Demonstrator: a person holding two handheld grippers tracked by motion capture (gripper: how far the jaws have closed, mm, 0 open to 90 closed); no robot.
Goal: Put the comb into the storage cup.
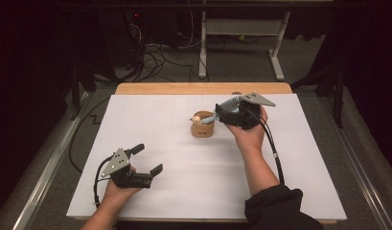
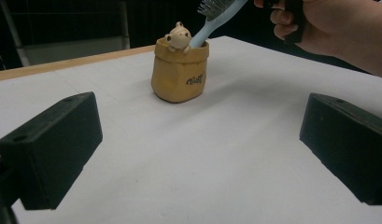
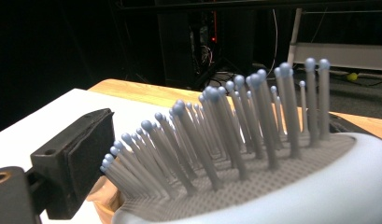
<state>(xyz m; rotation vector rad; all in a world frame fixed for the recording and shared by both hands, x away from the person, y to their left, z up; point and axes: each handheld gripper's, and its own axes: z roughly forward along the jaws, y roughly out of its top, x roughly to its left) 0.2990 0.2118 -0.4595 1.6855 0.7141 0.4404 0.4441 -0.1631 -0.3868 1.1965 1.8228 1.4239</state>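
Note:
A tan bag-shaped holder (image 1: 202, 128) (image 2: 179, 74) stands at the middle of the white table top, with a small bear figure (image 1: 197, 119) (image 2: 178, 35) at its rim. A light blue hairbrush (image 1: 228, 104) (image 2: 212, 18) (image 3: 254, 186) leans with its handle in the holder and its bristled head up to the right. My right gripper (image 1: 222, 112) (image 3: 221, 126) is shut on the brush head; the far jaw is hidden behind the bristles. My left gripper (image 1: 148, 158) (image 2: 200, 112) hangs open near the front left, facing the holder, with nothing between its jaws.
A white sheet (image 1: 184, 191) covers the table, with a wooden edge (image 1: 203, 88) along the far side. Beyond it are a white desk frame (image 1: 241, 28) and cables on the floor (image 1: 155, 57). A metal rail (image 1: 45, 167) runs along the left.

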